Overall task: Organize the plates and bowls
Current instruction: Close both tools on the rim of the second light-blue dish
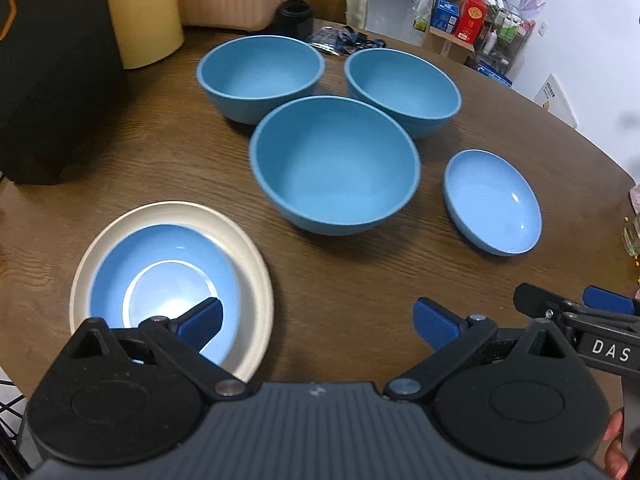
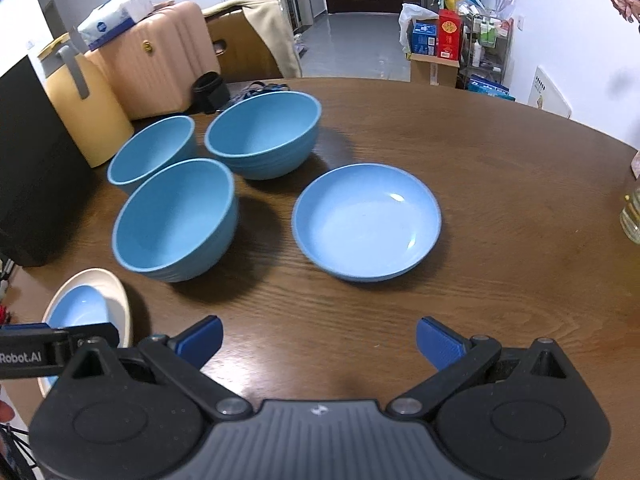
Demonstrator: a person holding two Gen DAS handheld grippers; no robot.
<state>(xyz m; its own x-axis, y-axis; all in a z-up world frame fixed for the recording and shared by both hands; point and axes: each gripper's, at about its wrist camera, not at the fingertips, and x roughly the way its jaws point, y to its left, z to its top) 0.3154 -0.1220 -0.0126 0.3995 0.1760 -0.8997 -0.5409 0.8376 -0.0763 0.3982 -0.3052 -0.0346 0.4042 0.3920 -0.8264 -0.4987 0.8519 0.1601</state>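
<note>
Three deep blue bowls stand close together on the round wooden table (image 1: 360, 280): a near one (image 1: 334, 166), a far left one (image 1: 260, 76) and a far right one (image 1: 402, 90). A shallow blue plate (image 1: 492, 202) lies to their right; in the right wrist view this plate (image 2: 366, 220) is just ahead. A cream plate (image 1: 256, 276) at the near left holds a blue plate (image 1: 160, 248). My left gripper (image 1: 318, 326) is open and empty, its left finger over the stacked plates. My right gripper (image 2: 319, 342) is open and empty above bare table; it also shows in the left wrist view (image 1: 576, 308).
A black box (image 1: 52, 72) and a yellow container (image 1: 140, 12) stand at the table's left. A black cup (image 1: 296, 18) and a dark cloth pouch (image 1: 340, 38) lie at the far edge. A glass jar (image 2: 632, 216) stands at the right edge. A pink suitcase (image 2: 156, 60) stands beyond.
</note>
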